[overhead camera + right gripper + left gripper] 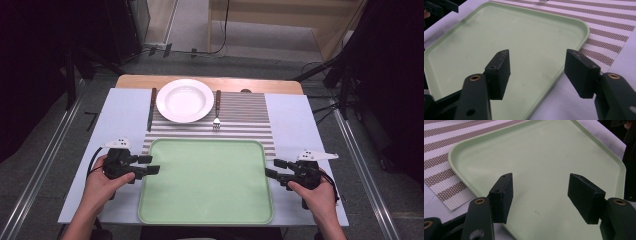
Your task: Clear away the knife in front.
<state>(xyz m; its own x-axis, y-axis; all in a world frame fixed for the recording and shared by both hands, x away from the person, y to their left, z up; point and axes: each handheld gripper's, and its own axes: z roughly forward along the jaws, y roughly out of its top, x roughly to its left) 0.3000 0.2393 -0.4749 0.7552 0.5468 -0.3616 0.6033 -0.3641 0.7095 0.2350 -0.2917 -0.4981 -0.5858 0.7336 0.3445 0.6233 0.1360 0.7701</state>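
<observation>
left hand (pixel 102 181) comes in from the bottom edge, forearm angled up and slightly right, fist wrapped round the handle of the left gripper (pixel 149 165). its jaws point right, toward the table's middle, and stand wide apart with nothing between them; the left gripper view shows both pads (pixel 502 196) parallel and bare. grey plate on top, cable looping off to the left side.

right hand (pixel 316 192) enters from the bottom right, forearm angled up and left, gripping the right gripper (pixel 274 168). jaws point left, mirror of the other, spread wide and bare; pads (pixel 499 72) parallel in the right gripper view. grey plate on top, cable curling round the wrist.
</observation>
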